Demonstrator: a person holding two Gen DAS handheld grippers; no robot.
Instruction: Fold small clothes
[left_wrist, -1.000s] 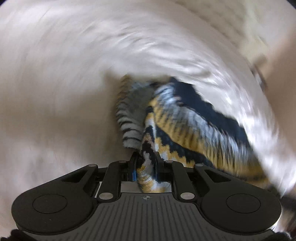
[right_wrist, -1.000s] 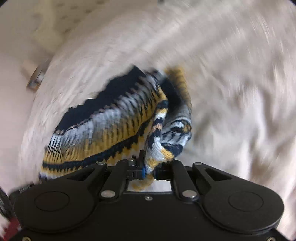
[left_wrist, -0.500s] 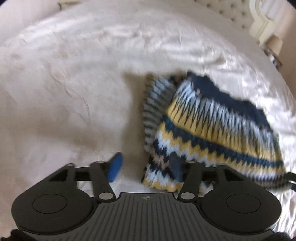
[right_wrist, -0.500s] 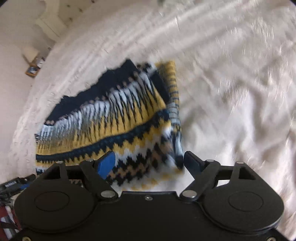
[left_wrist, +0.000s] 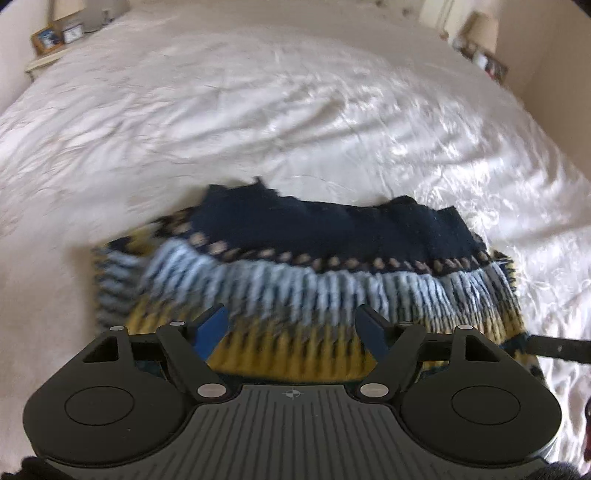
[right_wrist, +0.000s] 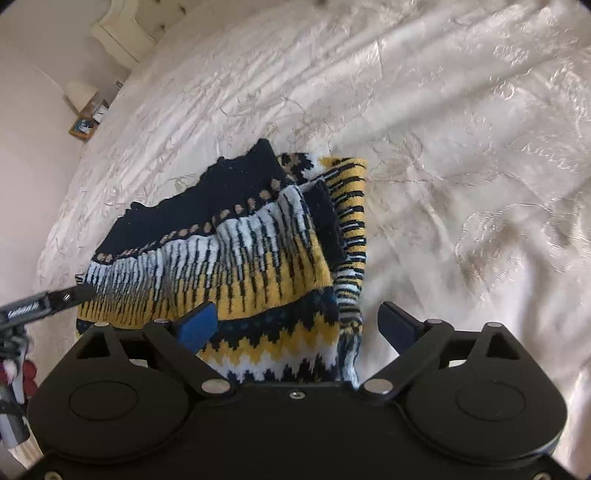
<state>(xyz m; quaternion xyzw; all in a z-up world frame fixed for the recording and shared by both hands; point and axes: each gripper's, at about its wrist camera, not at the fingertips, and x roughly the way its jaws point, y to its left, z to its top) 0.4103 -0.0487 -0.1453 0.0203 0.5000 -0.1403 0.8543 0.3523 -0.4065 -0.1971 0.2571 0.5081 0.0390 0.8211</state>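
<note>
A small knitted sweater (left_wrist: 317, 258) (right_wrist: 236, 236) in navy, pale blue, white and yellow zigzag bands lies folded on the white bedspread (left_wrist: 258, 122) (right_wrist: 461, 155). My left gripper (left_wrist: 293, 326) hovers over its near yellow edge, jaws opening, the pads clear of the knit. My right gripper (right_wrist: 301, 325) stands over the sweater's right folded edge, jaws opening wide, nothing pressed between the pads. A folded sleeve (right_wrist: 349, 221) lies along the sweater's right side. One finger (left_wrist: 557, 349) of the right gripper shows at the left wrist view's right edge, and a finger (right_wrist: 44, 301) of the left gripper shows at the right wrist view's left edge.
The bedspread is wrinkled and spreads wide around the sweater. A bedside table with picture frames (left_wrist: 55, 37) stands at the far left, another (left_wrist: 484, 62) at the far right. A lamp and a frame (right_wrist: 83, 110) sit by the headboard (right_wrist: 122, 37).
Both grippers were shut on the sweater's edge a second ago; both have let go and spread their jaws. The sweater now lies flat, and the left gripper has swung sideways along its near edge.
</note>
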